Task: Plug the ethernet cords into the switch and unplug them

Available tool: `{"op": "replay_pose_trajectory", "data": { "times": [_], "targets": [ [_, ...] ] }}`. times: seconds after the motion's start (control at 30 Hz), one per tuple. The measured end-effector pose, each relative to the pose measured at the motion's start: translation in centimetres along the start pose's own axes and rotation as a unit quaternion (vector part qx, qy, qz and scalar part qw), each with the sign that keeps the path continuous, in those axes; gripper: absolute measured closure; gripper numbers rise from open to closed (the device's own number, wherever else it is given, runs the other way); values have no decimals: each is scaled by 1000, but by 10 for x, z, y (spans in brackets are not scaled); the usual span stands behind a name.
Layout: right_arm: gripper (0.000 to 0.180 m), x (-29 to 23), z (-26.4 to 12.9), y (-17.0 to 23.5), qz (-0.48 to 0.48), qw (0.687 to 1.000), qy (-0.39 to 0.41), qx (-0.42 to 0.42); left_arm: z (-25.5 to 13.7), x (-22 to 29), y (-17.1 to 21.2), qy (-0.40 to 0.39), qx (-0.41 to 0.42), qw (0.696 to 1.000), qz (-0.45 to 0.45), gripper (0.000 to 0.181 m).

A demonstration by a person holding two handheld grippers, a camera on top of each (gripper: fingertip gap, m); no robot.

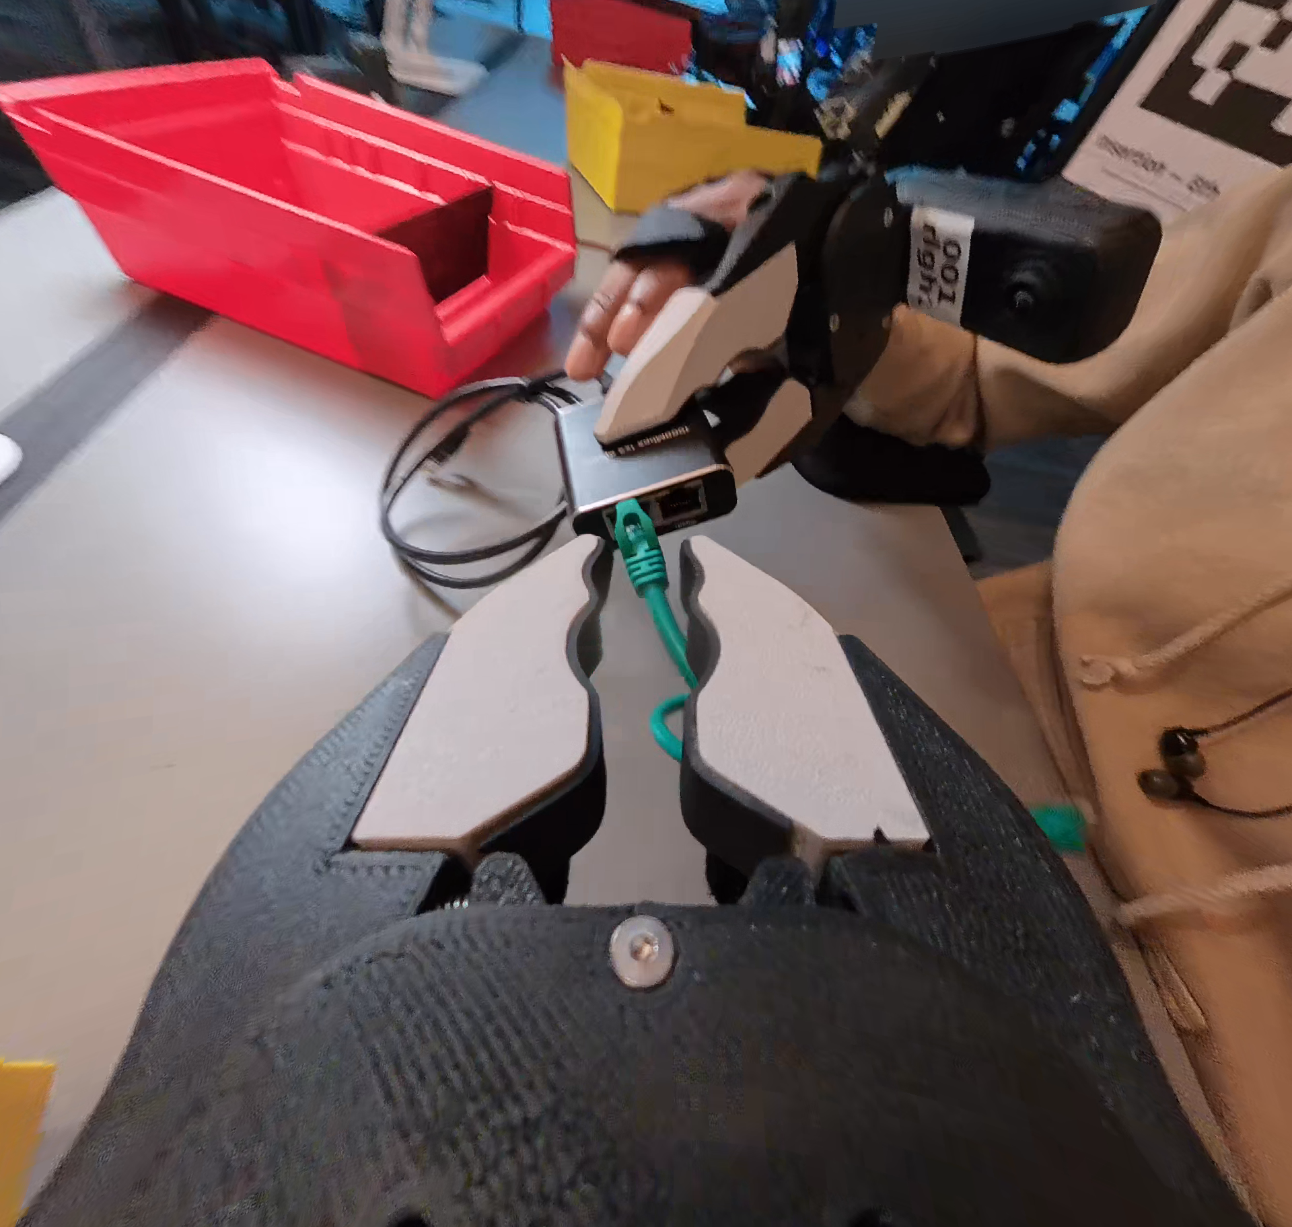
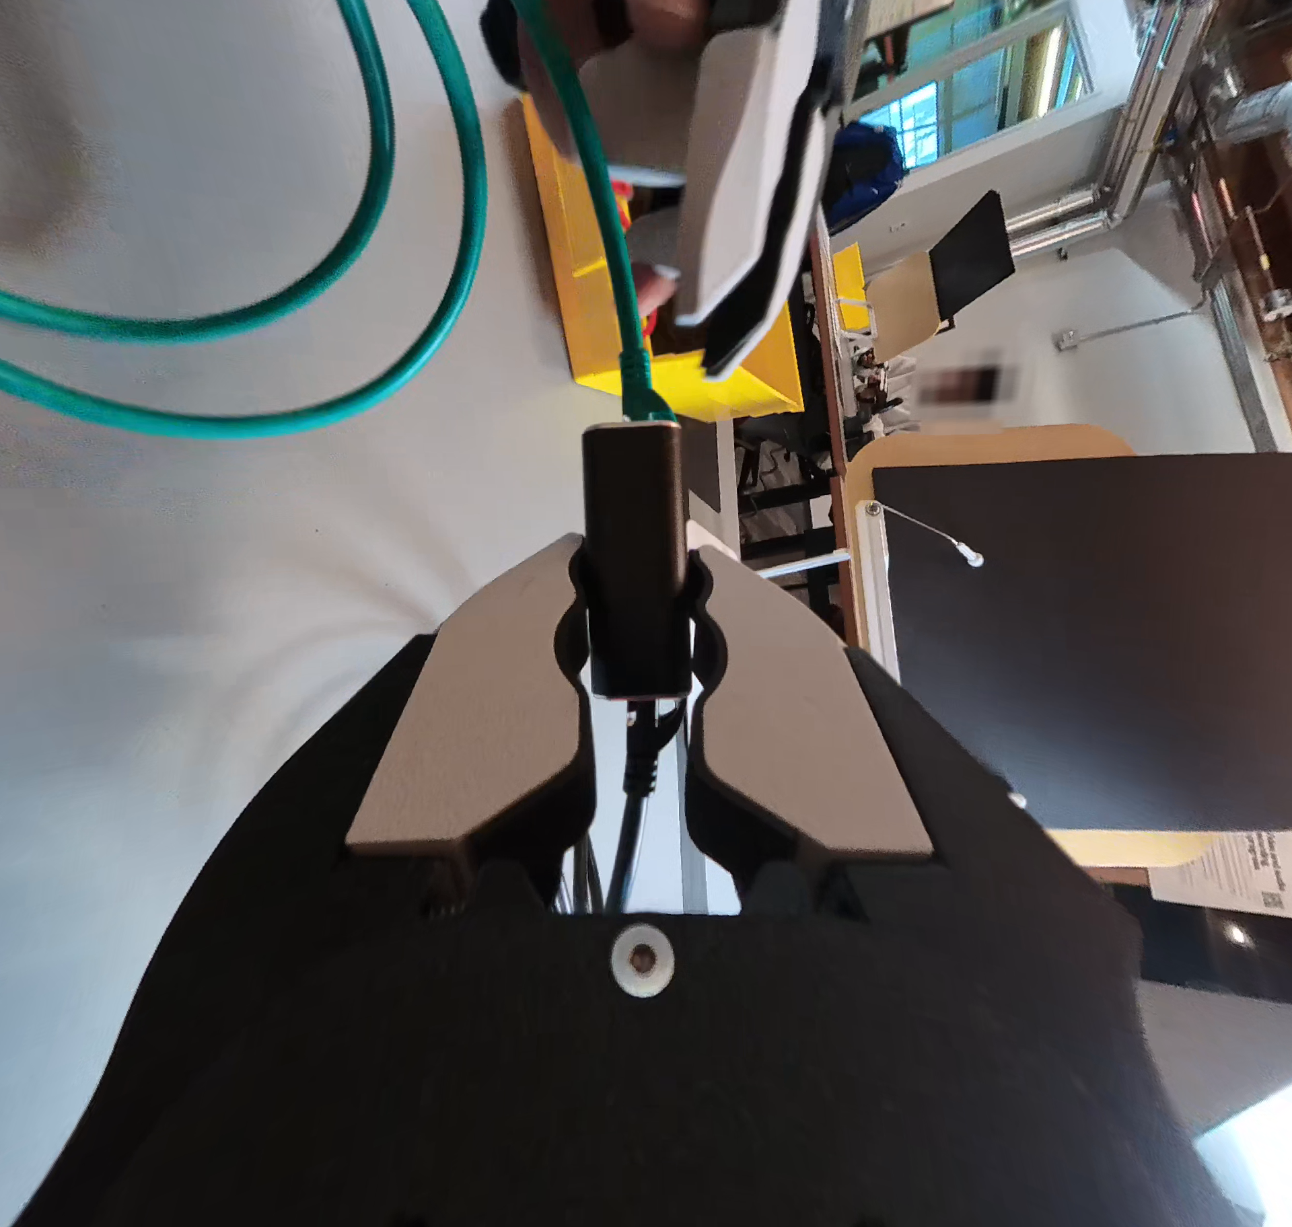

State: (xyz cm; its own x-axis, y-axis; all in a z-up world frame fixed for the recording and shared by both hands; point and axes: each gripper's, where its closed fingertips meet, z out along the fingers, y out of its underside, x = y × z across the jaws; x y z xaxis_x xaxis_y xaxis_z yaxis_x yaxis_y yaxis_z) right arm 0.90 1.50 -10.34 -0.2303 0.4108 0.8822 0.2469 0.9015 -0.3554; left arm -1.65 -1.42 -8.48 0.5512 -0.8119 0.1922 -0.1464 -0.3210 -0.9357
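Note:
A small black switch (image 1: pixel 629 456) lies on the grey table (image 1: pixel 210 564). My right gripper (image 2: pixel 636 557) is shut on it across its body, also seen in the left wrist view (image 1: pixel 692 418). A green ethernet cord (image 1: pixel 661 617) has its plug (image 1: pixel 633 529) in the switch's left port; the right port (image 1: pixel 682 503) is empty. My left gripper (image 1: pixel 640 550) is open just short of the switch, its fingers either side of the cord without touching it. In the right wrist view the switch (image 2: pixel 633 536) points away, the green cord (image 2: pixel 447 215) loops off its far end, and the left gripper (image 2: pixel 755 215) hangs beyond.
A red bin (image 1: pixel 280 215) stands at the back left and a yellow bin (image 1: pixel 657 131) behind the switch. A black cable (image 1: pixel 447 494) coils left of the switch. A person's beige sleeve (image 1: pixel 1153 494) fills the right side, by the table edge. Across from one pair of fingers to the other is roughly 5 centimetres.

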Motion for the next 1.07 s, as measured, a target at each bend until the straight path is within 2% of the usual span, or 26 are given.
{"op": "replay_pose_trajectory", "data": {
  "times": [0.13, 0.27, 0.4, 0.5, 0.57, 0.63, 0.7, 0.9, 1.07],
  "targets": [
    [155, 2, 3, 9, 1, 1000, 4, -25, -46, -43, -35, -168, 74, 982, 37, 152],
    [155, 11, 2, 13, 1, 999, 13, -40, -126, -85, -53, -363, 86, 923, 92, 152],
    [155, 42, -4, 9, 14, 998, 36, -46, -194, -105, -58, -477, 104, 868, 92, 154],
    [155, 73, -14, 3, 25, 997, 57, -48, -226, -121, -49, -539, 111, 830, 92, 161],
    [155, 92, -22, 0, 32, 996, 72, -48, -230, -134, -35, -546, 108, 827, 76, 169],
    [155, 110, -30, 0, 44, 994, 94, -46, -222, -146, -18, -528, 100, 842, 45, 180],
    [155, 121, -38, 4, 56, 991, 111, -45, -212, -157, 0, -510, 83, 856, 18, 181],
    [155, 123, -52, 24, 73, 989, 115, -57, -179, -187, 64, -488, -86, 867, -45, 180],
    [156, 128, -61, 31, 78, 987, 126, -65, -153, -210, 93, -428, -181, 879, -106, 173]
  ]
}}
